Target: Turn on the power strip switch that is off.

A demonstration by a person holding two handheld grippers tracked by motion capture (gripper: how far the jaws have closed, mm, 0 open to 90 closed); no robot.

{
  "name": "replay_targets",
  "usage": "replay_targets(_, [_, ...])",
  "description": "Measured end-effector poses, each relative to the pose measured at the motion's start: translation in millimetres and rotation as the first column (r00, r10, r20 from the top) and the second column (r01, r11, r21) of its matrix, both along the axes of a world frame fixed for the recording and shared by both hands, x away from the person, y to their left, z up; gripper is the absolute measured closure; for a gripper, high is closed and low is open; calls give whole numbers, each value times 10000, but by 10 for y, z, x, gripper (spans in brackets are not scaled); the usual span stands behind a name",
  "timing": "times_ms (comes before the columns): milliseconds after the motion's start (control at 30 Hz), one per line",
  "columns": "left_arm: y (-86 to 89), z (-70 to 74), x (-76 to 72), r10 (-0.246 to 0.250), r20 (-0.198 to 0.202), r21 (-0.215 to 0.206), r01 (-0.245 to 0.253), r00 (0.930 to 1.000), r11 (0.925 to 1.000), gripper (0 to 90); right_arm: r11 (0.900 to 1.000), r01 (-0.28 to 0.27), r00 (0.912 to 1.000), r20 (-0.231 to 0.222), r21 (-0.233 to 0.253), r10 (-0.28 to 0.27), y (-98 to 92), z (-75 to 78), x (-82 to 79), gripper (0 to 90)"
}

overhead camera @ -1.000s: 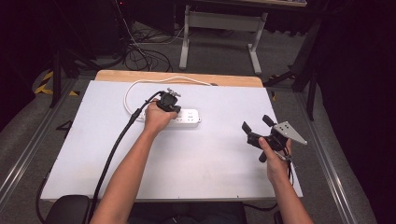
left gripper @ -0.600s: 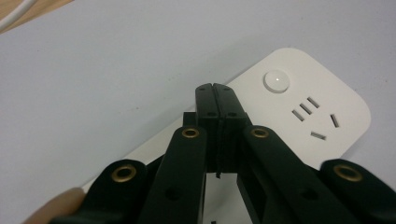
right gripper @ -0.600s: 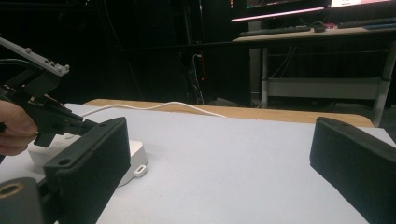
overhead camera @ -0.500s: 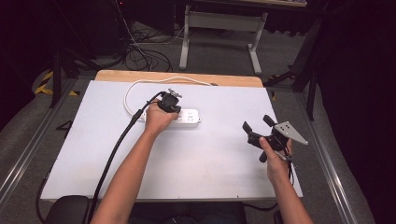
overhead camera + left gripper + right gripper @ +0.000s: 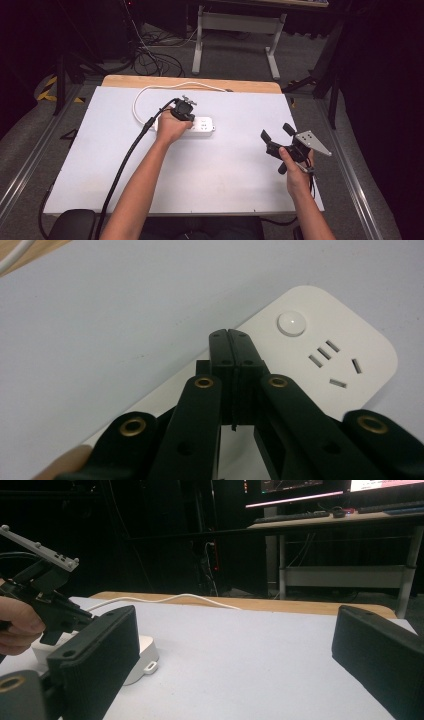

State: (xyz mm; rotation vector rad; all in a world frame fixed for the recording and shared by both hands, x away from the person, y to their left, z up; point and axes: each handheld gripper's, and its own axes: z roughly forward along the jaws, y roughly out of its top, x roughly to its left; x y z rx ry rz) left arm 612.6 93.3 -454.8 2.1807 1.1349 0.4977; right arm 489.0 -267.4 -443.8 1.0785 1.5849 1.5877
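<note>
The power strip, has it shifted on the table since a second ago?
No. The power strip lies at the same spot below the table's wooden edge, under the shut left hand-held gripper.

Power strip [image 5: 320, 355] smooth white plastic; table [image 5: 100, 165] matt.

Both gripper views share power strip [image 5: 320, 355].

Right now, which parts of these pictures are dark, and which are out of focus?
High view: the table is evenly lit, the room behind dark. Left gripper view: the power strip is sharp, the near jaws soft. Right gripper view: the background is dark, the jaws slightly blurred.
</note>
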Motion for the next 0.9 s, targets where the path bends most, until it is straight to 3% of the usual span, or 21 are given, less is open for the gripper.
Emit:
replay_targets(633, [4,11,9,77,-113,-61,-77,9999,10000,900,10000,48,10000,87,5,-48,0,32,-90,55])
replay_targets(800, [-44,31,-5,11,-21,515,-10,10000,9987,900,10000,73,10000,28,53,-73,-13,24,-76,55])
replay_targets(900, [-28,32,0,-16,-92,381,19,10000,9993,900,10000,25,10000,-31,31,-24,-13,13,-67,54])
